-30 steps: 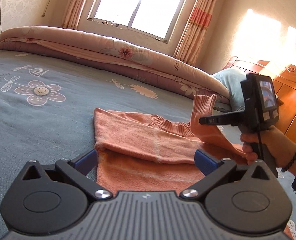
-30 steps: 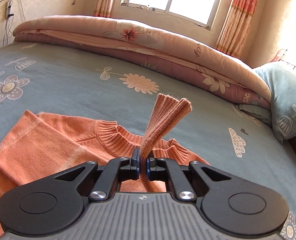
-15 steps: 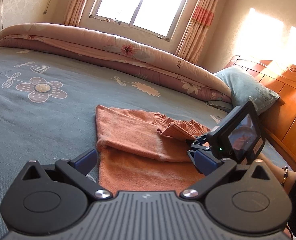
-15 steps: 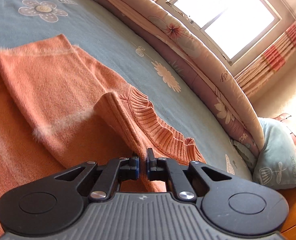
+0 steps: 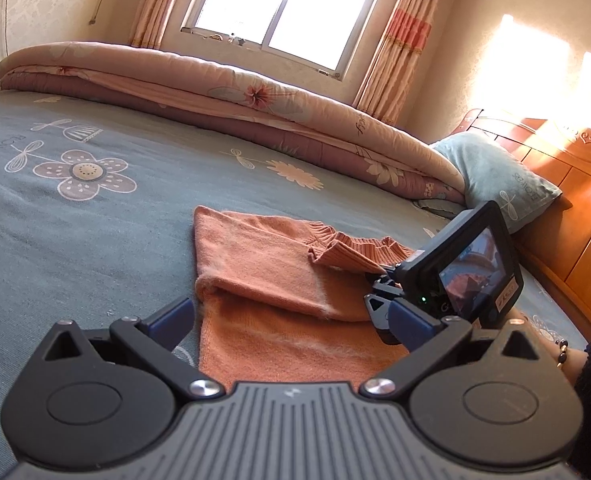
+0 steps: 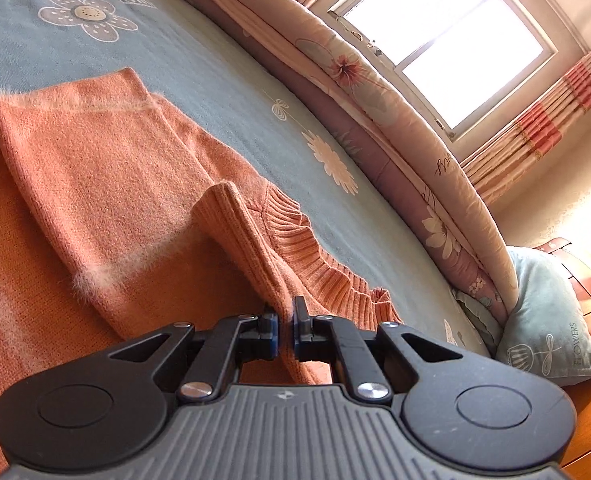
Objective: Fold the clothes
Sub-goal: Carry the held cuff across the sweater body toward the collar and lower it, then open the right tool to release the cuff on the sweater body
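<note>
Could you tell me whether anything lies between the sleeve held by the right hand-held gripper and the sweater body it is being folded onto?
Nothing visible does: the ribbed orange sleeve in the right hand-held gripper lies directly over the orange knitted sweater.

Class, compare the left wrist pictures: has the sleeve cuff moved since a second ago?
Yes. The cuff, shut in the right gripper, has come down from standing above the collar to lying low on the sweater, further below the quilt.
</note>
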{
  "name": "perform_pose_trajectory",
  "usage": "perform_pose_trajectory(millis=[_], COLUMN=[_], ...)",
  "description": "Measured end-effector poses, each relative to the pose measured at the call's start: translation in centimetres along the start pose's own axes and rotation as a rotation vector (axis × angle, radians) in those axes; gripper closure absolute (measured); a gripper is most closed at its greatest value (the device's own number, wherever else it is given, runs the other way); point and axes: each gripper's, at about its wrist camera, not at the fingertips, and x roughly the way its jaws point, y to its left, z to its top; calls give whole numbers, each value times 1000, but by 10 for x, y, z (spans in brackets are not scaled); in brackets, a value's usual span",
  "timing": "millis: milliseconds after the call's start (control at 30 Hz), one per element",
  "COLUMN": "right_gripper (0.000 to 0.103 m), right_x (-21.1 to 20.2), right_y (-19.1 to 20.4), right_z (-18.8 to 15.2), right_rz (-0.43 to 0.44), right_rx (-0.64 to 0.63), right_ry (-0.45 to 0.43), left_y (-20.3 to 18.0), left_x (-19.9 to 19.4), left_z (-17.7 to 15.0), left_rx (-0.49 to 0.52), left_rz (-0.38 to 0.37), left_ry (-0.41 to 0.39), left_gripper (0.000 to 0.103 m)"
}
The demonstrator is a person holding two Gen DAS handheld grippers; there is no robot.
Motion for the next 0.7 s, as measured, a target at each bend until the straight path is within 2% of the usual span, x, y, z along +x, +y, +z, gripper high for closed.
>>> perform_pose_trajectory(millis=[167,567,700], right_gripper=[95,94,84], right_x=[-2,1,3], right_y=[0,9,14], right_z=[3,7,11], right_rz=[-22,3,29], right_rx=[16,46,22], right_ry=[-23,-16,15], left_y=[1,-1,-1], left_x=[0,2,3], left_z=[1,0,-1], left_rx=[-4,6,5], left_rz=[4,0,2], left_ry=[-1,18,18], left_gripper=[1,1,1])
